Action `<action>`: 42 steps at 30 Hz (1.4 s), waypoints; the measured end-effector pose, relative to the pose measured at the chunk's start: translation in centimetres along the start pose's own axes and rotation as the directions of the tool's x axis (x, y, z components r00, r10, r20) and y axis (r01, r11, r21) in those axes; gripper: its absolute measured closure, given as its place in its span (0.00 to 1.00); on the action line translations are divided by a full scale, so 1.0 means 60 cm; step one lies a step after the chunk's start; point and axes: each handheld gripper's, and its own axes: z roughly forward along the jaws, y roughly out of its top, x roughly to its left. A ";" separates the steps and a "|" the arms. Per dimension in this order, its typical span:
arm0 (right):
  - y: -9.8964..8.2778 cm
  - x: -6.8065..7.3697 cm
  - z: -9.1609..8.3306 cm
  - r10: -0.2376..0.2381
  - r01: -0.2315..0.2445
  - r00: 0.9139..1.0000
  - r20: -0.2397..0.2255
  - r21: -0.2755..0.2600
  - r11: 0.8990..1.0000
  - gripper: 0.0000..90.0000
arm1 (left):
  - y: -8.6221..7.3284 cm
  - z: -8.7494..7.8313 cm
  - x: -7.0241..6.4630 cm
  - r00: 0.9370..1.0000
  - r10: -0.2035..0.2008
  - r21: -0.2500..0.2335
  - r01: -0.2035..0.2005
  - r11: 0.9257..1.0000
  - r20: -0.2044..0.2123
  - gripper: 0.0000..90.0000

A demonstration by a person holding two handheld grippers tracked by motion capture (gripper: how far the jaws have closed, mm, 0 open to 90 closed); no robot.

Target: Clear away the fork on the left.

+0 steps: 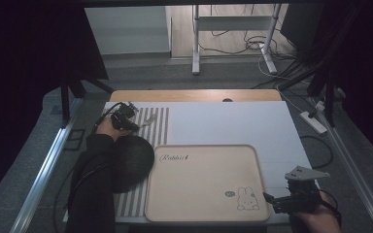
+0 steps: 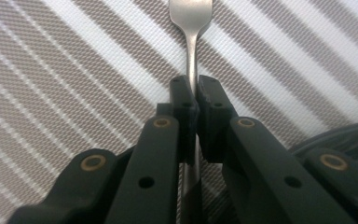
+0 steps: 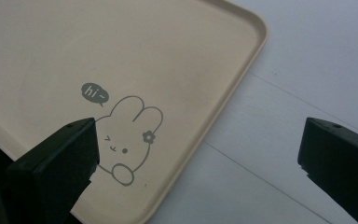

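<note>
Now, left gripper (image 2: 193,100): fingers clamped on the thin handle of the silver metal fork (image 2: 192,28), low over the striped grey-and-white woven placemat (image 2: 74,70).
Fork position: flat on the placemat at the counter's far left, head pointing away from the fingers.
Right gripper (image 3: 198,154): fingers spread wide, holding nothing, above the near right corner of the beige square tray with rabbit drawing (image 3: 121,56).
Tray: centred on the white counter (image 1: 223,121), beside the placemat.

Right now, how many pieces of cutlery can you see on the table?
1. A metal utensil lies on the striped placemat at the table's far left, its handle clamped in the left gripper. Its head is cut off, and more may be hidden under the arm.
</note>
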 end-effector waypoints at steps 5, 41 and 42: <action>0.000 0.000 0.000 0.000 0.000 1.000 0.001 0.000 1.000 0.00 | 0.000 -0.011 0.000 0.996 0.036 0.034 -0.034 0.999 -0.080 0.96; 0.000 0.001 0.000 -0.009 0.009 1.000 -0.001 -0.001 1.000 0.00 | -0.046 -0.088 -0.065 0.999 -0.047 0.004 0.047 0.999 0.013 0.95; 0.000 0.001 0.000 -0.010 0.010 1.000 -0.001 -0.001 1.000 0.00 | -0.047 -0.088 -0.069 0.999 -0.048 0.000 0.049 0.999 0.018 0.95</action>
